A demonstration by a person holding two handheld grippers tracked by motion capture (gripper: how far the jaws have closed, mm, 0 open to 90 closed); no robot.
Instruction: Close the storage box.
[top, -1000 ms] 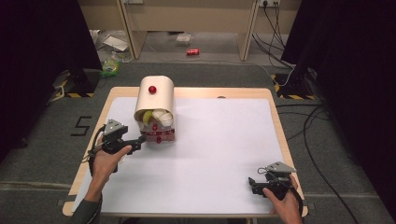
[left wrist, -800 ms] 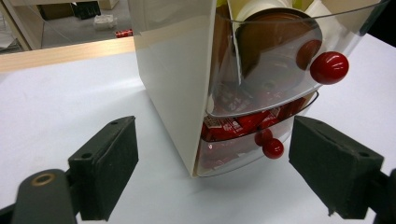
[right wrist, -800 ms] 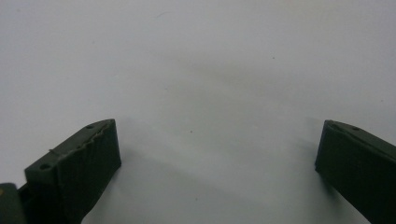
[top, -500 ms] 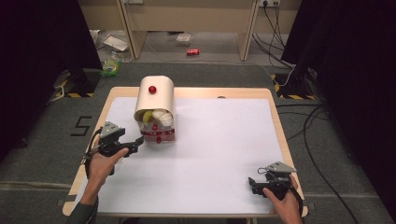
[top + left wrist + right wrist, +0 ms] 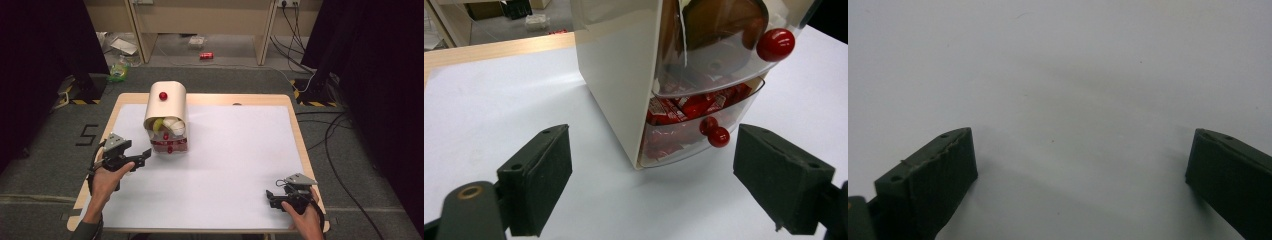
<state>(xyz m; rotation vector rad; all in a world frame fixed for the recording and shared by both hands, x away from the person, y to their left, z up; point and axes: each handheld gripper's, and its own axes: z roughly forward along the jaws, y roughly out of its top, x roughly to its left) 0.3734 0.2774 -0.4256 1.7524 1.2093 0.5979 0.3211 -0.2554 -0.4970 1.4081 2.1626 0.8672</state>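
Note:
A cream bread-bin style box (image 5: 165,105) with a clear roll front stands at the table's back left. Its upper lid carries a red knob (image 5: 775,44), and a clear lower drawer (image 5: 696,132) with a red knob (image 5: 718,136) holds red packets. Yellow and white food shows behind the lid (image 5: 164,125). My left gripper (image 5: 144,156) sits just left of the drawer, open, nothing between its jaws; the box corner stands ahead of it (image 5: 651,180). My right gripper (image 5: 270,196) rests open near the front right edge over bare white sheet (image 5: 1078,165).
A white sheet (image 5: 235,150) covers the wooden table (image 5: 300,145). On the floor beyond lie a red can (image 5: 206,55), a green bag (image 5: 118,72) and cables (image 5: 330,135). Dark curtains flank both sides.
My left gripper has drawn slightly back towards the front left, away from the drawer. The right gripper has stayed where it was.

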